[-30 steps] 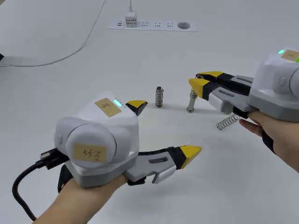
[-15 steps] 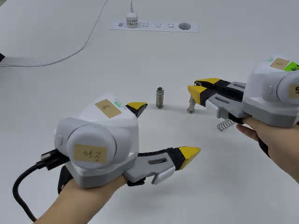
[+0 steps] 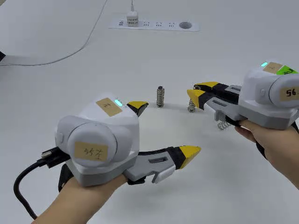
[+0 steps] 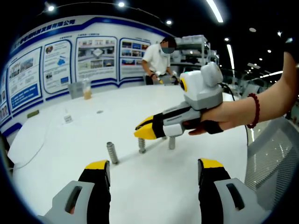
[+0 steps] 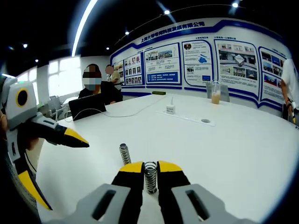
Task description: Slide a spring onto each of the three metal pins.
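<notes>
left gripper [image 3: 166,128] spread wide; right gripper [image 3: 196,90] pinching spring [image 5: 150,176]

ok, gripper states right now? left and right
Left gripper: open, holding nothing.
Right gripper: jaws closed on a small coiled metal spring.

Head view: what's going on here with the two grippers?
A person holds a gripper in each hand over a white table. The right gripper is closed on an upright spring, low near the table. Next to it stands a pin with a spring already on it. A loose spring lies on the table beside that gripper. The left gripper hangs open, holding nothing.
</notes>
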{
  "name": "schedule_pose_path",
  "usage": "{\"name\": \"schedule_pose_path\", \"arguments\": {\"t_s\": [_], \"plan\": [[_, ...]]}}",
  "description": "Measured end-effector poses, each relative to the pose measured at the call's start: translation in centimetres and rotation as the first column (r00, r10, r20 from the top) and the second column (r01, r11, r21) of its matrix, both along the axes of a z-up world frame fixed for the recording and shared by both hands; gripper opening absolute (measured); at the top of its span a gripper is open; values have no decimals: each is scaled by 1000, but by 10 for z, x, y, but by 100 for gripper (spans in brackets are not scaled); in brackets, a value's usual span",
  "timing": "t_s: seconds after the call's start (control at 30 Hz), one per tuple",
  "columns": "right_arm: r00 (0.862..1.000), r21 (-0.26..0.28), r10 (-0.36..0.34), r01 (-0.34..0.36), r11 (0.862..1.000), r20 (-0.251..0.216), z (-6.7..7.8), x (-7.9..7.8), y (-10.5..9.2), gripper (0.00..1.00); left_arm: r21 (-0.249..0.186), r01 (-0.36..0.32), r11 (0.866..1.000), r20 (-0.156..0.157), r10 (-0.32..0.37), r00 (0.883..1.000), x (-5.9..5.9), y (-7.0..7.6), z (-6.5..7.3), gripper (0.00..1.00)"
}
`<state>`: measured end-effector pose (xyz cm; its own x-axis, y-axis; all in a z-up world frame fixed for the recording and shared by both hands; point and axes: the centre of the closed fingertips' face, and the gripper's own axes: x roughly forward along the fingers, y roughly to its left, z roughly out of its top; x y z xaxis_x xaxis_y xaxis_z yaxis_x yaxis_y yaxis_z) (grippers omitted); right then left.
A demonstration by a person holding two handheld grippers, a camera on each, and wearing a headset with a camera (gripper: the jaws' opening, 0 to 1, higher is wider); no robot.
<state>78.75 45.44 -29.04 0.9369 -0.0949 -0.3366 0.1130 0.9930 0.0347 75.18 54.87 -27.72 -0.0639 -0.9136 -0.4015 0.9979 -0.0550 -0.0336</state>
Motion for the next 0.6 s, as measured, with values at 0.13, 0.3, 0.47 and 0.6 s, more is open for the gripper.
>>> {"name": "schedule_pose_path", "arguments": {"t_s": [0.13,0.3,0.47,0.6], "plan": [[1000,2,-5,5,1000,-12,-5,0,1,12,3,-1,1000,2,1,1000,1,0,0,78],[1000,-3,-4,4,1000,-26,-10,0,1,12,5,-1,1000,2,1,1000,2,0,-1,77],[999,-4,-6,6,1000,-39,-13,-1,2,12,0,-3,1000,-4,3,1000,2,0,0,77],[999,-5,-16,16,1000,-38,-13,0,2,12,0,-4,1000,0,4,1000,2,0,1,77]]}}
